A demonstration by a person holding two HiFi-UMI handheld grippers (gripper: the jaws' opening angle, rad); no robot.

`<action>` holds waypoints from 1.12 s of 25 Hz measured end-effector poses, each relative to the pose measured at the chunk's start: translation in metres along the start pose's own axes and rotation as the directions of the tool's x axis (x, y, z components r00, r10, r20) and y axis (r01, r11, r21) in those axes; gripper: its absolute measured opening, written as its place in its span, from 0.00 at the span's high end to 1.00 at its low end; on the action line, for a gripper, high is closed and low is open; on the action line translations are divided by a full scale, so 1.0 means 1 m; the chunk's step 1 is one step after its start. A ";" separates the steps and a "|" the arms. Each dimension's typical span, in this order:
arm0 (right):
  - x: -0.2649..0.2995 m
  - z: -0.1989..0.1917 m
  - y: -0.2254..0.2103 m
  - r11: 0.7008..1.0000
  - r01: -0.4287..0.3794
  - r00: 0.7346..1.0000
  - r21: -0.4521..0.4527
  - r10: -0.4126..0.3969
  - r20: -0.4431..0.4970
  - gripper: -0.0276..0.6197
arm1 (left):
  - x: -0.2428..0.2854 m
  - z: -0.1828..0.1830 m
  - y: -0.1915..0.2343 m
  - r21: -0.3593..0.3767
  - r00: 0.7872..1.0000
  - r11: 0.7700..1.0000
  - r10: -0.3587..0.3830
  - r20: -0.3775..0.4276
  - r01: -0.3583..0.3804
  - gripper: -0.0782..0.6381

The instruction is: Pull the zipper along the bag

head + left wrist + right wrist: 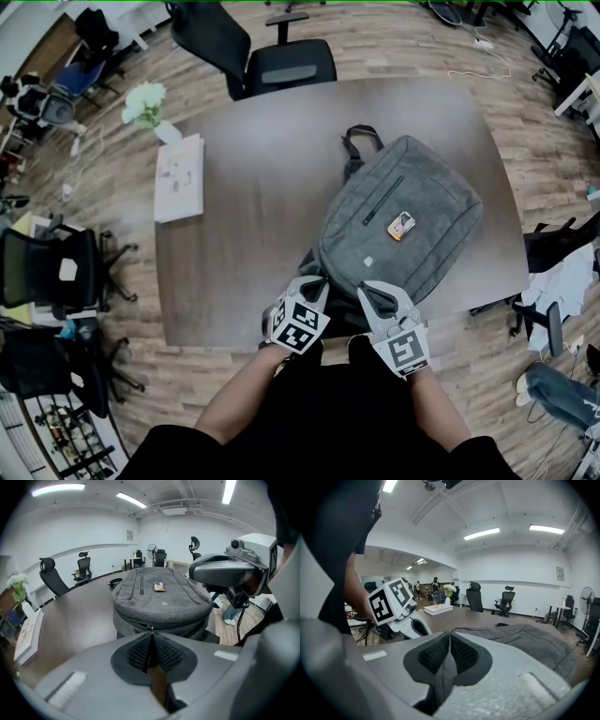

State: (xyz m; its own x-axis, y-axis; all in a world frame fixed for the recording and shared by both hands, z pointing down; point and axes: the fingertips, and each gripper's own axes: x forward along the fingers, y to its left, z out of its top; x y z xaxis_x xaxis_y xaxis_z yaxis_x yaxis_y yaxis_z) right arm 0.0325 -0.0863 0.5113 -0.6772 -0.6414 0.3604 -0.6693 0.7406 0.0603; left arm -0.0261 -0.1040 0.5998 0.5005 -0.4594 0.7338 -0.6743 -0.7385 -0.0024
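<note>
A grey backpack lies flat on the dark table, its bottom end toward me. My left gripper is at that near end, left of the middle. In the left gripper view its jaws are shut on the small metal zipper pull, which sits in the zipper line across the bag's end wall. My right gripper is just to the right on the same end. It is shut on a fold of the grey bag fabric.
An orange tag lies on the bag's top face, and the carry handle points away from me. A white book and a vase of flowers are at the table's far left. A black office chair stands behind the table.
</note>
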 end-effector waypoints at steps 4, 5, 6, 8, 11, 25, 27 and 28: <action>0.018 -0.023 0.022 0.994 -0.109 0.987 -0.033 0.104 -0.125 0.66 | -0.001 0.002 0.000 0.022 1.000 1.000 -0.010 0.014 0.010 0.86; 0.022 -0.028 0.025 0.992 -0.120 0.982 -0.042 0.113 -0.149 0.65 | -0.002 0.003 -0.001 0.027 1.000 1.000 -0.014 0.018 0.013 0.86; 0.025 -0.031 0.027 0.990 -0.130 0.978 -0.050 0.120 -0.172 0.63 | -0.001 0.004 -0.002 0.031 1.000 0.999 -0.019 0.022 0.018 0.86; 0.035 -0.038 0.031 0.987 -0.142 0.967 -0.073 0.123 -0.221 0.57 | -0.002 0.006 -0.004 0.025 0.999 0.999 -0.039 0.029 0.038 0.86; 0.047 -0.050 0.028 0.986 -0.122 0.950 -0.115 0.082 -0.303 0.53 | -0.005 0.016 -0.007 0.031 0.996 0.996 -0.083 0.046 0.082 0.86; 0.045 -0.058 0.017 0.978 -0.081 0.921 -0.195 -0.001 -0.389 0.83 | -0.005 0.024 -0.009 0.185 0.996 0.980 -0.083 0.039 0.074 0.86; 0.041 -0.058 0.018 0.974 -0.087 0.919 -0.207 -0.002 -0.394 0.83 | -0.007 0.023 -0.007 0.130 0.994 0.988 -0.096 0.052 0.088 0.86; 0.039 -0.057 0.018 0.973 -0.090 0.918 -0.212 -0.002 -0.396 0.83 | -0.007 0.023 -0.006 0.104 0.993 0.990 -0.102 0.059 0.095 0.86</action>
State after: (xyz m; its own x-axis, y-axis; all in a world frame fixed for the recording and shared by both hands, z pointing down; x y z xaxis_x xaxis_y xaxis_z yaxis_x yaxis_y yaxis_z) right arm 0.0119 -0.0867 0.5798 -0.4999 -0.5111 0.6992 -0.5256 0.8207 0.2241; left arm -0.0131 -0.1074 0.5790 0.5974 -0.4102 0.6891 -0.5637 -0.8259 -0.0029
